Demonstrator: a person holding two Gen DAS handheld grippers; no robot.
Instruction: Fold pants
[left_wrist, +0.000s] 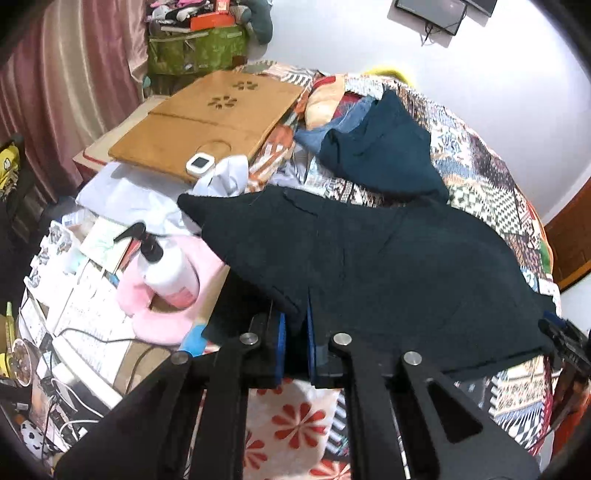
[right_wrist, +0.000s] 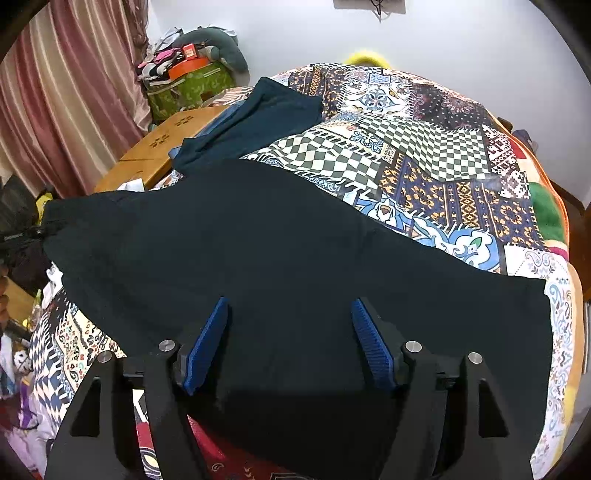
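The dark pants (right_wrist: 280, 258) are lying spread across the near part of the bed, over its patchwork bedspread (right_wrist: 424, 162), with one edge lifting toward the left side. In the left wrist view the same pants (left_wrist: 369, 258) are stretching from the left hand-held gripper (left_wrist: 295, 328) out to a pointed corner near the cluttered bedside. The left hand-held gripper is pinching the near edge of the pants, its blue pads (left_wrist: 281, 332) pressed together on the fabric. The right hand-held gripper (right_wrist: 290, 343) is hovering over the near part of the pants with its fingers spread wide, blue pads (right_wrist: 207, 347) apart and nothing between them but the cloth below. Farther up the bed a second dark teal garment (right_wrist: 258, 122) is lying crumpled. Beside it a wooden lap tray (left_wrist: 207, 118) is resting, and a white pump bottle (left_wrist: 166, 266) is lying on something pink at the left.
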